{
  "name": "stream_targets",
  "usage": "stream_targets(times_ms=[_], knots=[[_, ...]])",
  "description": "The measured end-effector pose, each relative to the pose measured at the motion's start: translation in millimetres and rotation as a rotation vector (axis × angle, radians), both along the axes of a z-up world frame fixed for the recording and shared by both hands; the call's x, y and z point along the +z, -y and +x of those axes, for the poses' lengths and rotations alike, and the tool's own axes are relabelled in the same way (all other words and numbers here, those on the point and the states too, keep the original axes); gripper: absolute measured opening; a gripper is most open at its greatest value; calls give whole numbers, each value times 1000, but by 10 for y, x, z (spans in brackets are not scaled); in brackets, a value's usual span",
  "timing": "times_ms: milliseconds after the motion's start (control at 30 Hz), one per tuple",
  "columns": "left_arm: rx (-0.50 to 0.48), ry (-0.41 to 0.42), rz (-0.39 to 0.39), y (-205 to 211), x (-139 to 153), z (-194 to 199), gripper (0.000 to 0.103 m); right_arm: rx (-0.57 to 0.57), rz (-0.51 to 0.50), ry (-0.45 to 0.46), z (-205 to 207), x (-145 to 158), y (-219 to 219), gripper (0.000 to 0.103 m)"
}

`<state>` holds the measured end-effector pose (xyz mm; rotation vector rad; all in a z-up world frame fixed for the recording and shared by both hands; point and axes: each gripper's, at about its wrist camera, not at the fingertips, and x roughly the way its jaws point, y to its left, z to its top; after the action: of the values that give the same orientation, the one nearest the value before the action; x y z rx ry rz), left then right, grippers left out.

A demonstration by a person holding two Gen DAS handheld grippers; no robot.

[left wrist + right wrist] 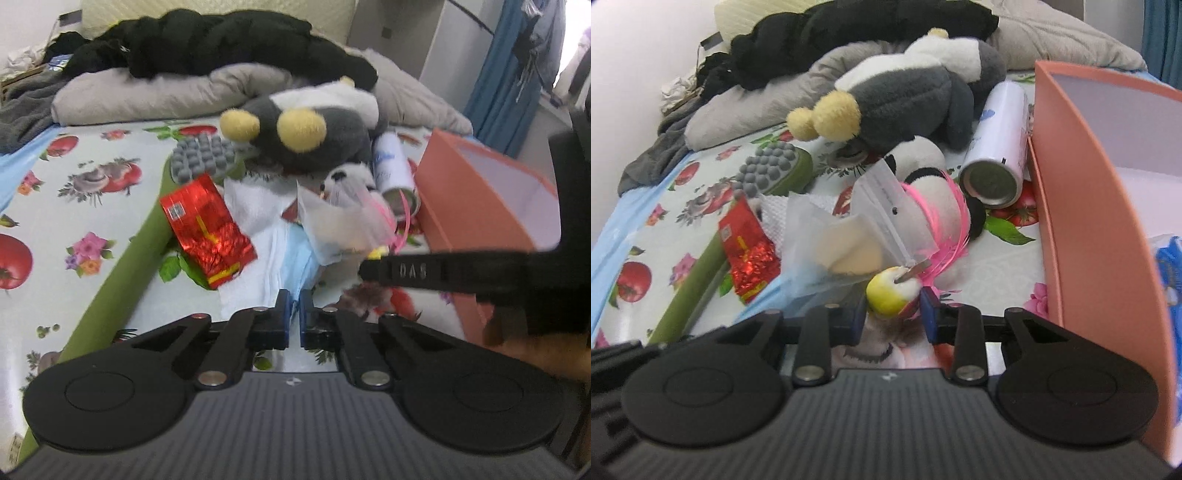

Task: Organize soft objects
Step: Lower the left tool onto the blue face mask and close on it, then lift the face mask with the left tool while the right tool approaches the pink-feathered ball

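Observation:
A grey and white plush with yellow feet (314,129) (905,96) lies at the back of the pile on the bed. A small panda plush (931,184) (347,177) with pink ribbon lies in front of it, under a clear zip bag (849,236) (340,225). A small yellow-white ball (892,291) sits between the open jaws of my right gripper (893,314), apart from both pads. My left gripper (294,314) is shut and empty, over a white tissue (255,236). The right gripper's black finger (406,271) shows in the left wrist view.
An orange box (1082,206) (476,206) stands open at the right, with a blue packet (1171,273) inside. A white spray can (997,147) (391,166), a red foil packet (207,229) (746,251) and a green massage stick (122,266) (701,277) lie about. Pillows (159,92) and black clothing (221,40) lie behind.

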<state>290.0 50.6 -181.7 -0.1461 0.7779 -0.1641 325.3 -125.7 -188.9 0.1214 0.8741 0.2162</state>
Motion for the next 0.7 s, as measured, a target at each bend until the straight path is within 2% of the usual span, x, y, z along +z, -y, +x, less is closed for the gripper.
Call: stream_targets(times_ms=[167,433,700], knots=[[30,37,-26,32,238,-256,4,11,-1,26,-239,176,49,35],[85,62,-57,75,462,-913,3,56,-13,41,-745,337,118,35],[144,46,-56,4,464,-1546,3,168,-7,21,-1247,324,25,35]])
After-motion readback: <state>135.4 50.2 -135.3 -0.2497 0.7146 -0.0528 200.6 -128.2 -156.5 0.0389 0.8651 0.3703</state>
